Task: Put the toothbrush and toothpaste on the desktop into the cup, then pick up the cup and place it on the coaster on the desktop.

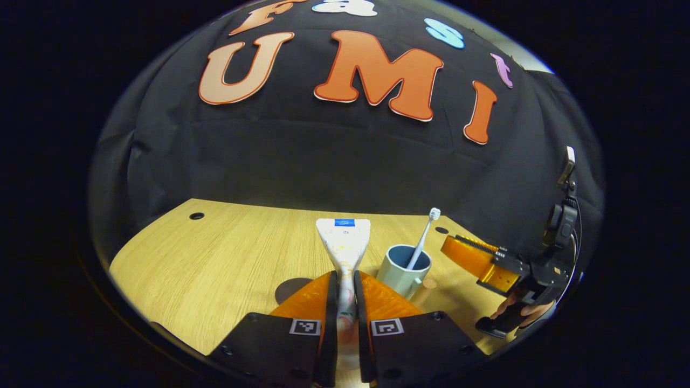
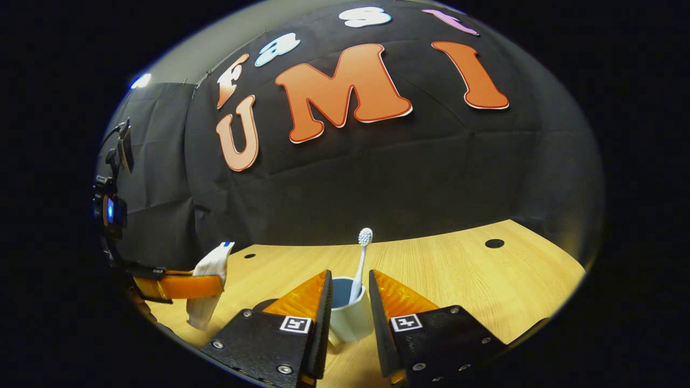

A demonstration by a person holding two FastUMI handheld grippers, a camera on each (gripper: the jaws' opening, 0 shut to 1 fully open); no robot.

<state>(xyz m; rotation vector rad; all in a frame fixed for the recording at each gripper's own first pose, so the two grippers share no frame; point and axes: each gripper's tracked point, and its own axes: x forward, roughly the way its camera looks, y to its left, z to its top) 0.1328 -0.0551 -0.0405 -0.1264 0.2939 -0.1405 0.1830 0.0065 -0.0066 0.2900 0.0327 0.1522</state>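
Note:
My left gripper (image 1: 345, 276) is shut on a white toothpaste tube (image 1: 345, 240), held upright above the wooden desktop (image 1: 226, 258) with its flat crimped end up. Just right of it stands a pale cup (image 1: 399, 275) with a blue inside, and a white toothbrush (image 1: 426, 234) leans in it, bristles up. A dark round coaster (image 1: 291, 290) lies on the desk left of my fingers. In the right gripper view, my right gripper (image 2: 349, 275) is open, and the cup (image 2: 350, 320) with the toothbrush (image 2: 360, 264) stands just ahead between its fingers. The left gripper (image 2: 213, 288) holds the toothpaste (image 2: 213, 261) there.
A hand (image 1: 520, 311) holds the right gripper (image 1: 469, 250) beside the cup, near the desk's right edge. Small dark holes (image 1: 197, 216) (image 2: 494, 243) sit near the desk's far corners. The black cloth wall rises right behind the desk.

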